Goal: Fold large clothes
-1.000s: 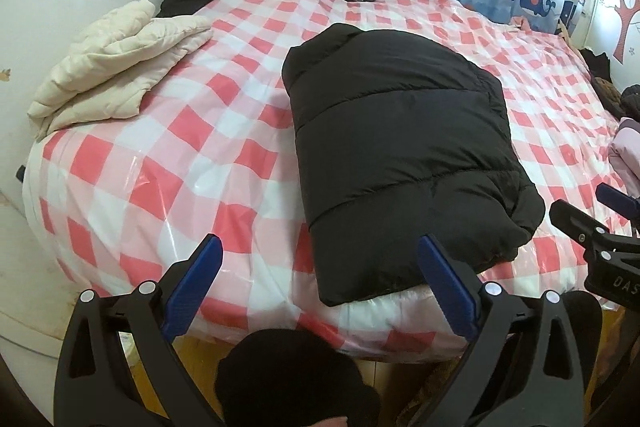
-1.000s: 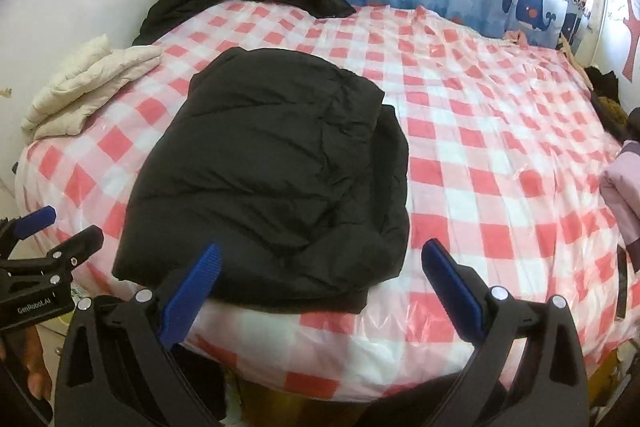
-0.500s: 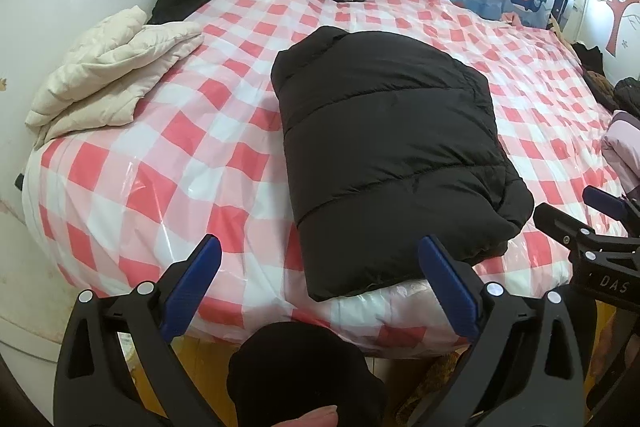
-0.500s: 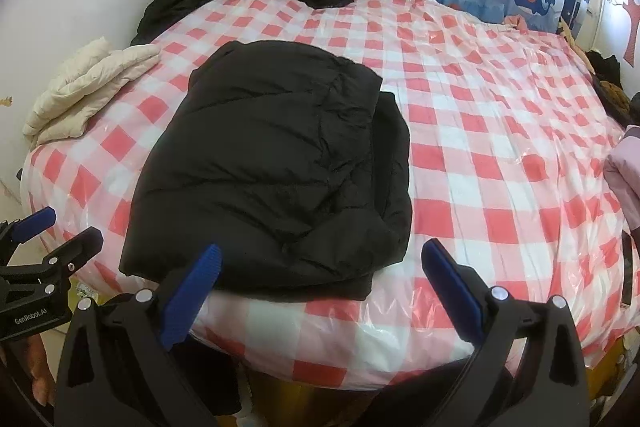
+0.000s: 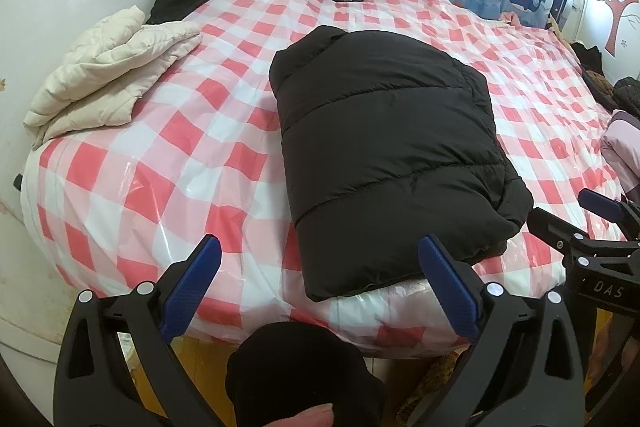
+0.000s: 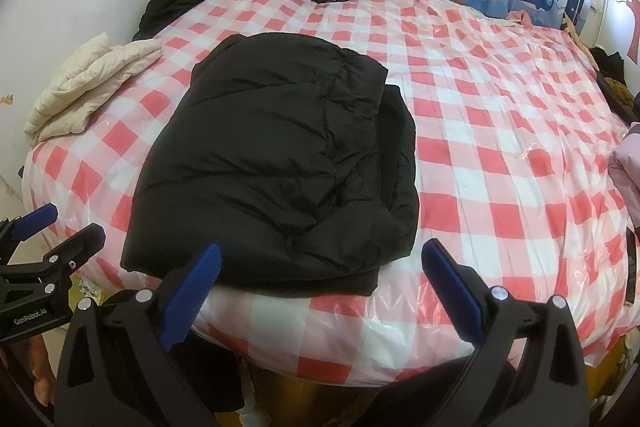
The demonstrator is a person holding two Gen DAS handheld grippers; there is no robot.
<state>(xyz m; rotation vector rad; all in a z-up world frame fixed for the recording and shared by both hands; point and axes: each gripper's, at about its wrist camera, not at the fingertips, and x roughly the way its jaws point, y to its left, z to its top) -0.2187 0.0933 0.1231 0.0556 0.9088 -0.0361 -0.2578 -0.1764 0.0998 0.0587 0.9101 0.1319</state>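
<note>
Black puffer jacket (image 5: 392, 151) lying folded near the front edge of the bed (image 5: 168, 163), long axis running from that edge back toward the curtain. Both grippers spread wide, gripping nothing, hovering off the front edge. Left gripper (image 5: 320, 283) just left of the jacket's near hem; right gripper (image 6: 320, 279) directly over that hem, so judged the nearer. Jacket straight ahead and slightly left for the right, ahead and right for the left. Right view alone showing an under layer sticking out along the jacket's right side; left view alone showing the neat quilted panels and left fold line
</note>
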